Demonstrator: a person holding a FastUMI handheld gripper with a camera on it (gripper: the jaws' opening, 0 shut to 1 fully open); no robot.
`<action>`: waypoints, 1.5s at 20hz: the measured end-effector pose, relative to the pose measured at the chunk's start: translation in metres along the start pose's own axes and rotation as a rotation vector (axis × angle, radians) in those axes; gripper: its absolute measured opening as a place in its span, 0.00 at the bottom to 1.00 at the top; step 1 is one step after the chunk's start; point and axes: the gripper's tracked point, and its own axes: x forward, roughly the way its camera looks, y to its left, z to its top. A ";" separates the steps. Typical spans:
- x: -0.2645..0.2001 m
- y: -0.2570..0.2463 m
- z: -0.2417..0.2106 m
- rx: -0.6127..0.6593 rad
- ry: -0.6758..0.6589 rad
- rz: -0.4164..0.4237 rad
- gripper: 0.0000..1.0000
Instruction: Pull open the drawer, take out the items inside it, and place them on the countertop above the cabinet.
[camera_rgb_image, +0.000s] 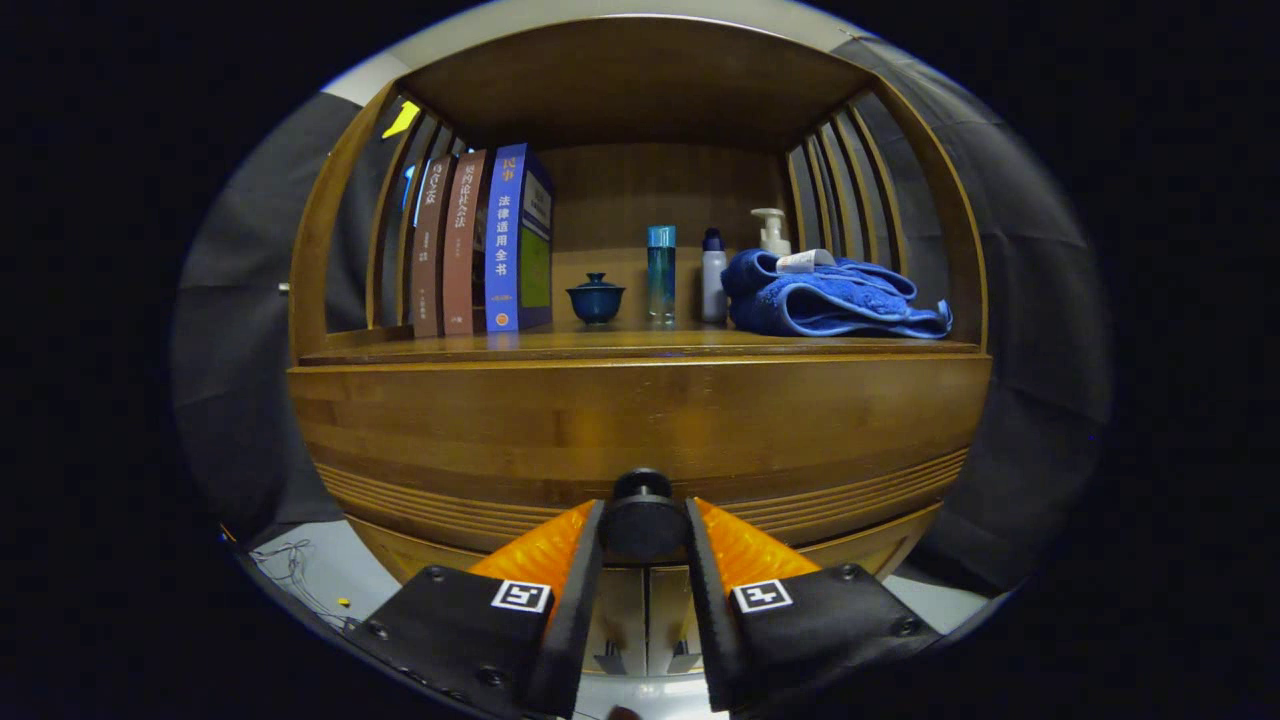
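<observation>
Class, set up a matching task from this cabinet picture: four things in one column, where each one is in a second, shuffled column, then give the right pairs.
Things:
1. drawer knob
2. books
3. blue towel
4. lidded blue cup

Places:
A. folded at the countertop's right end
B. between the gripper fingers
C. upright at the countertop's left end
D. between the books and the bottles

Pairs: 1-B, 2-C, 3-A, 4-D
</observation>
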 end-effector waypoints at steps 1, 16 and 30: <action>0.007 0.001 -0.002 0.024 0.008 0.008 0.48; -0.077 -0.005 -0.014 -0.028 0.013 0.013 0.37; -0.162 -0.005 -0.034 -0.086 0.026 0.016 0.37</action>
